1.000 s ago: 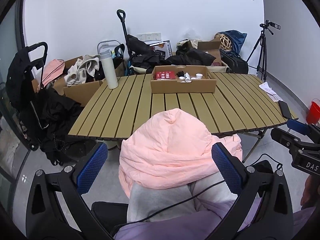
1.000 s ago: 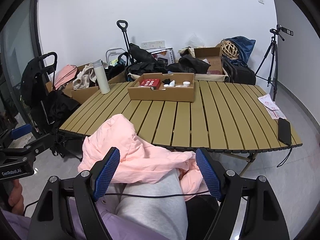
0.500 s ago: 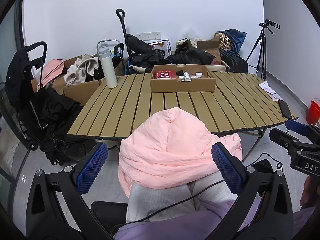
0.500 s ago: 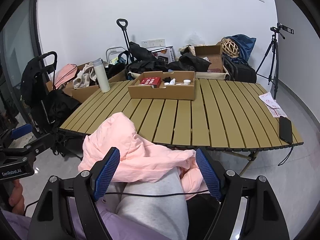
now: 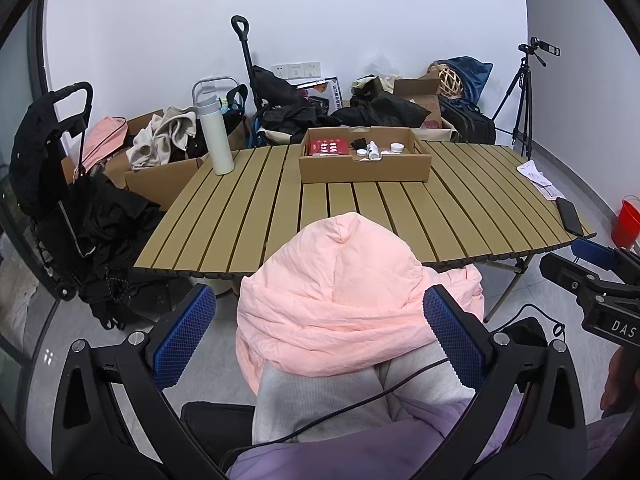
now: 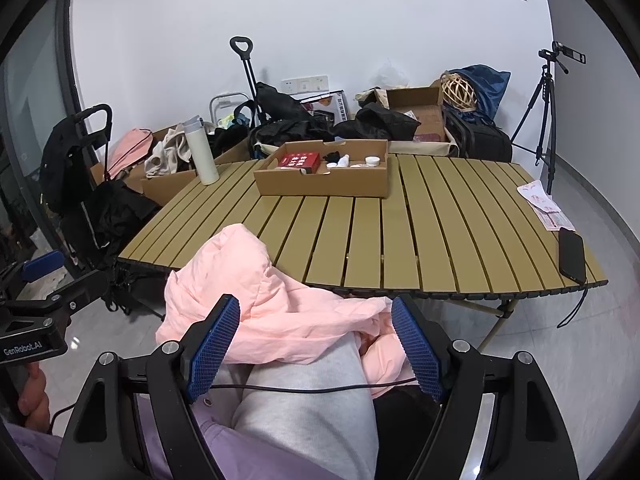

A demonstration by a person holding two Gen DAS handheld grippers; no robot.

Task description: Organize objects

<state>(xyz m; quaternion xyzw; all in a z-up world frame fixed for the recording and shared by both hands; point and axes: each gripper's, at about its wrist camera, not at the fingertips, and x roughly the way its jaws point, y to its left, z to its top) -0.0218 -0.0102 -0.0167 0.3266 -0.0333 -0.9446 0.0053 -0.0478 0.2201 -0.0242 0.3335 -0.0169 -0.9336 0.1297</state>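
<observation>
I sit back from the slatted worktop (image 5: 360, 216) with both tongs wide and holding nothing: my left tongs (image 5: 320, 336) hang over the pink padded jacket (image 5: 340, 288) heaped on my lap, and my right tongs (image 6: 316, 344) hover over the same jacket's lower folds. The things I take to be the ones to sort lie well away from me, in the shallow cardboard box (image 6: 324, 184) on the far side of the worktop: a red packet (image 6: 299, 159), a small white jar (image 6: 373, 161) and some small white and black bits I cannot make out. A white flask (image 5: 216, 136) stands near the far left corner.

What worries me is the reach. A black cable (image 6: 304, 390) runs across my knee between the right pads, and leaning forward could snag it (or drag the jacket up with me). A phone (image 6: 572, 256) sits at the worktop's right edge, easily knocked off by a wide sweep.
</observation>
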